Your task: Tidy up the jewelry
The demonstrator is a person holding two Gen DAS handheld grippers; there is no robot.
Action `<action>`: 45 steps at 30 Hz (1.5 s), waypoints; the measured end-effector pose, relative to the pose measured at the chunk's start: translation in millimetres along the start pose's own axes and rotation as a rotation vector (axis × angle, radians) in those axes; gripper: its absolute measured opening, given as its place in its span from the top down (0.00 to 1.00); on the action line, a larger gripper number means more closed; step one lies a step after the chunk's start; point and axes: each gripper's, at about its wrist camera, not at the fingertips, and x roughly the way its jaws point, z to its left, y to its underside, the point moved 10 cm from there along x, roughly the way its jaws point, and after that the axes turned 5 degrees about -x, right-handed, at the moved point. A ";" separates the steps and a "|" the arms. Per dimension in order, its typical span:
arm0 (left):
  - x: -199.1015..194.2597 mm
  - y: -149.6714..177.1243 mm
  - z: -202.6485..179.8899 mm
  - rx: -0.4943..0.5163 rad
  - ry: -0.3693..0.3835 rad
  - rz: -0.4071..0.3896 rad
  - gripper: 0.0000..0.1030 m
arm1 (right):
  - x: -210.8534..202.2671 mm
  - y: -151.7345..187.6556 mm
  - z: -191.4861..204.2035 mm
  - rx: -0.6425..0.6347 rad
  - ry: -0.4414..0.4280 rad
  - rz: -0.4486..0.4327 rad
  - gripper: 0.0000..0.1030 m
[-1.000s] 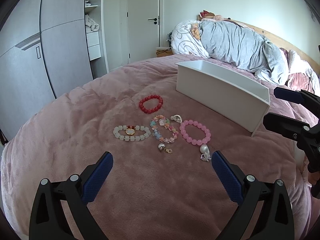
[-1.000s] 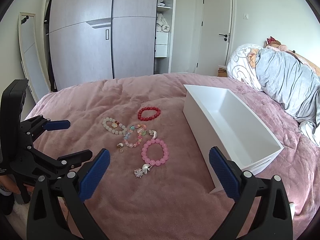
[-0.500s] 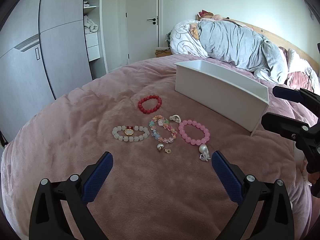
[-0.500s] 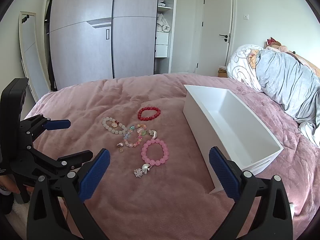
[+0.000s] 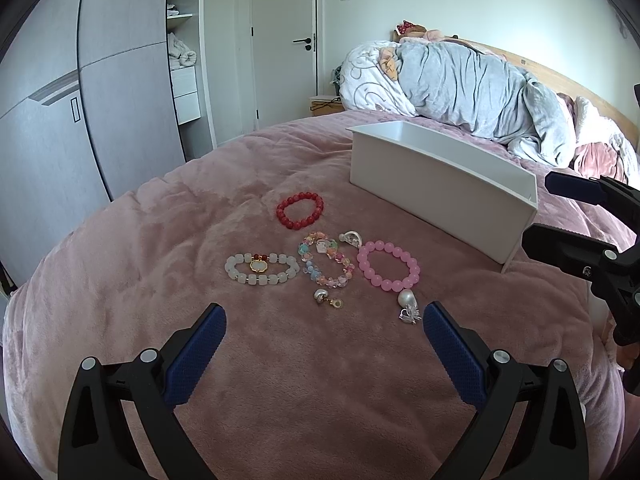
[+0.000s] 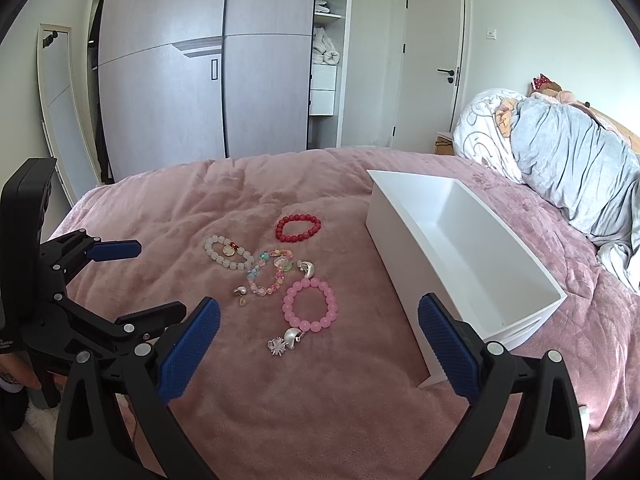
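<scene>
A long white rectangular plastic tray (image 5: pixel 440 184) sits on a pink plush bedspread (image 5: pixel 160 248), its inside bare white in the right wrist view (image 6: pixel 472 248). All the jewelry lies on the bedspread outside the tray, off its long side wall.

Nearest that wall's far end is a red round-bead bracelet (image 5: pixel 300 211) (image 6: pixel 298 227). Closer to the cameras than the red one, and still beside the tray, lies a pink translucent round-bead bracelet (image 5: pixel 388 266) (image 6: pixel 311 307), with a silver pearl-and-flower charm (image 5: pixel 408 309) (image 6: pixel 285 342) touching its edge farthest from the tray's far end. On the side of the pink bracelet away from the tray is a pastel multicoloured bead bracelet (image 5: pixel 326 258) (image 6: pixel 270 274); a small silver shell-shaped earring (image 5: pixel 351 237) (image 6: pixel 307 268) lies between it and the tray, and a second small silver earring with a gold clasp (image 5: pixel 326 298) (image 6: pixel 240 292) sits just beside its near edge. Farthest from the tray is a white cube-bead bracelet with a gold and red pendant (image 5: pixel 262 270) (image 6: pixel 228 253).

The left gripper (image 5: pixel 320 354) hovers above the bedspread on the near side of the jewelry, well away from the tray, its blue-padded fingers (image 5: pixel 196 352) spread wide and holding nothing. The right gripper (image 6: pixel 318 354) hangs near the tray's near corner, likewise spread apart and empty, one blue pad (image 6: pixel 448 354) in front of the tray's end wall.
</scene>
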 end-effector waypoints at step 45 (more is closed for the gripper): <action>18.3 -10.0 7.3 -0.013 -0.016 0.005 0.03 | 23.3 -10.5 -8.3 0.018 0.005 0.048 0.05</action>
